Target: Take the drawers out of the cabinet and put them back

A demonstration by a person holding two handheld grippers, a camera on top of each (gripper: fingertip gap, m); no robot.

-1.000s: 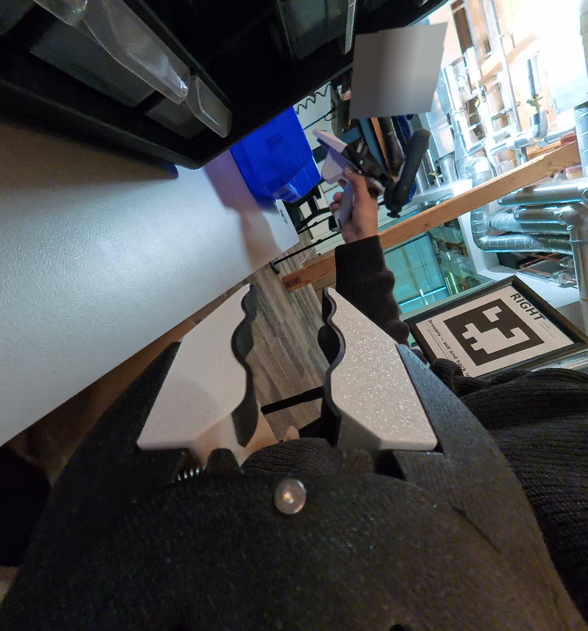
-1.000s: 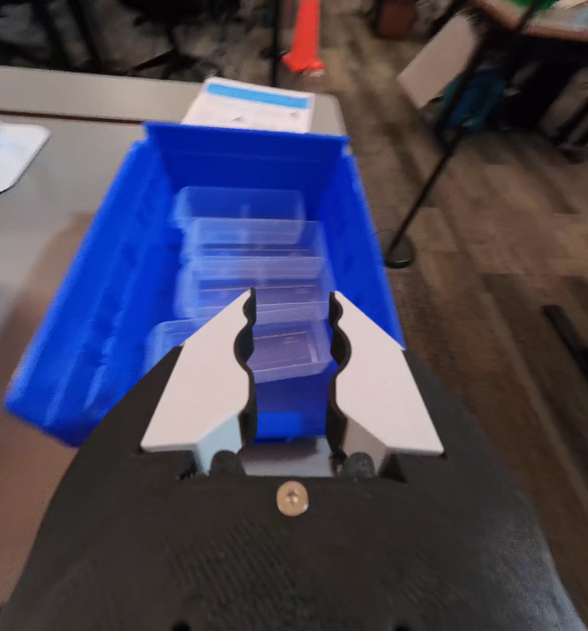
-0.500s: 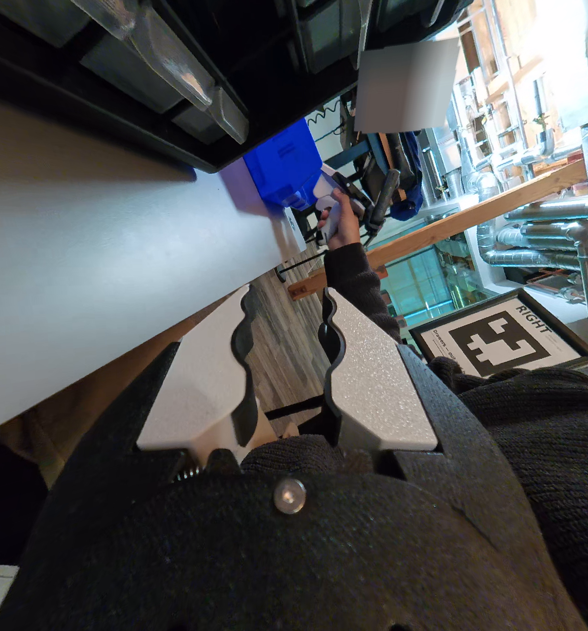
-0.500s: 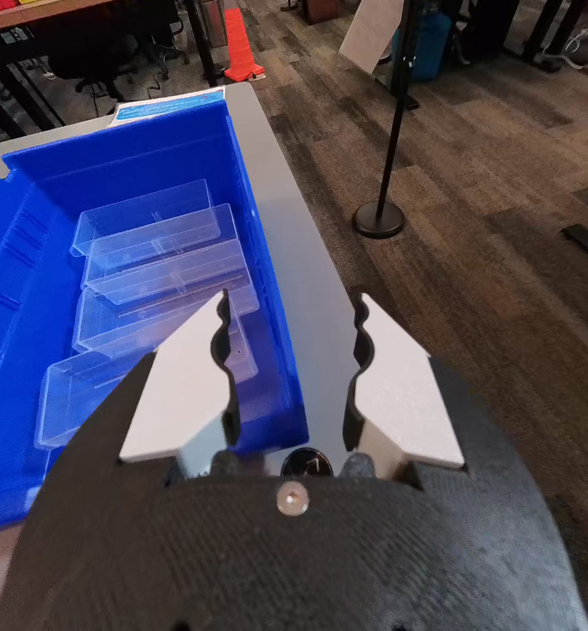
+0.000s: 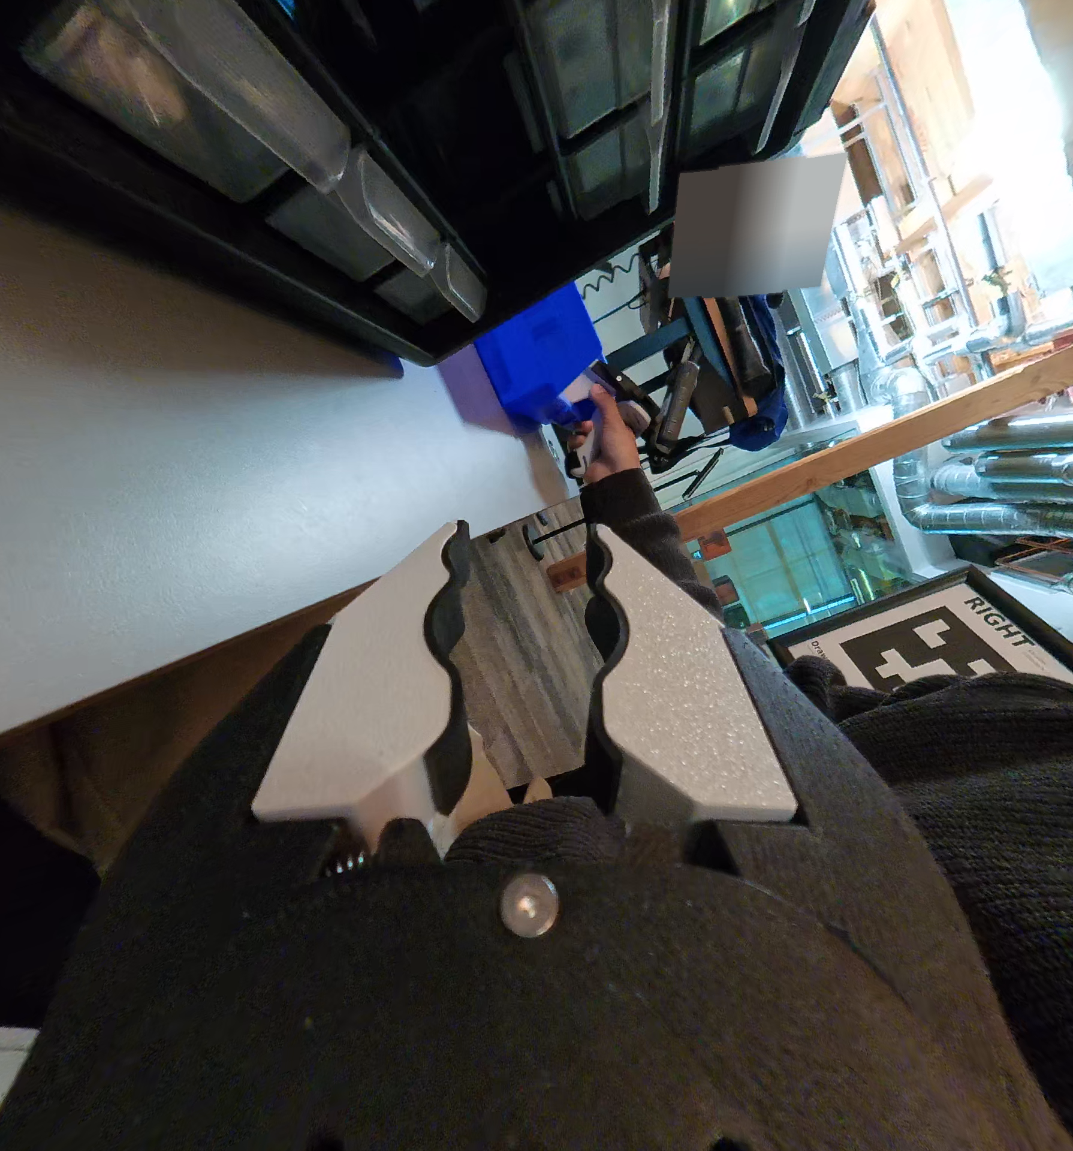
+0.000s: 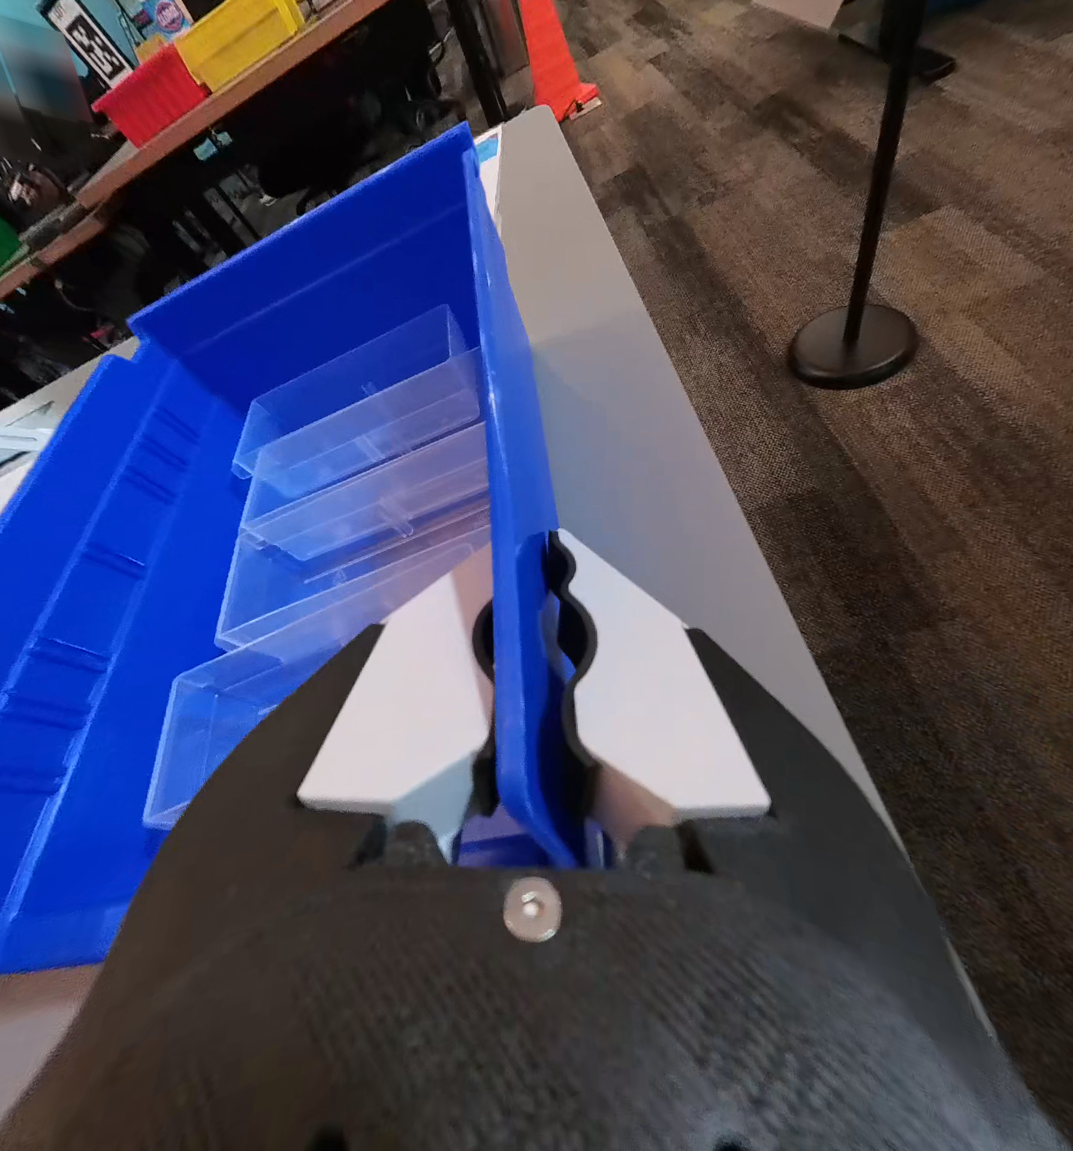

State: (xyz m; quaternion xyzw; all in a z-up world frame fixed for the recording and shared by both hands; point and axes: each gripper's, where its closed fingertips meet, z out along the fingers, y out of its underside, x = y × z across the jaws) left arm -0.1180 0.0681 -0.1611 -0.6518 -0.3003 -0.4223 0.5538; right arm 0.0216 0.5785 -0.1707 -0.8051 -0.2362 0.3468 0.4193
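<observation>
Right gripper [image 6: 524, 629] clamping the right wall of the blue bin [image 6: 335, 299] at the centre of the right wrist frame: one finger inside the bin, the other outside, the wall pinched between them. Lying inside the bin, just left of the pinched wall, several clear drawers [image 6: 359, 473], overlapping one another in a row running toward the upper middle of the frame. Bin resting on a grey table [image 6: 615, 386], close to its right edge. Beyond that edge, on the right of the frame, brown carpet and a black post with a round base [image 6: 853, 345]. At the upper left, a red bin [image 6: 151, 99] and a yellow bin [image 6: 241, 34] sitting on a far bench; an orange cone [image 6: 553, 56] standing at top centre.

Left gripper [image 5: 524, 598] hanging released at the lower middle of the left wrist frame, fingers parted, gripping nothing, only floor showing in the gap. Above it, filling the left, the table [image 5: 179, 486]. Across the top, the black cabinet [image 5: 397, 311] with clear drawers seated in its slots; possibly some slots vacant, though too dark to tell. Just past the cabinet's corner, the blue bin [image 5: 537, 367], with a hand [image 5: 609, 436] holding the other gripper against it. A dark knitted sleeve [image 5: 988, 778] filling the lower right.
</observation>
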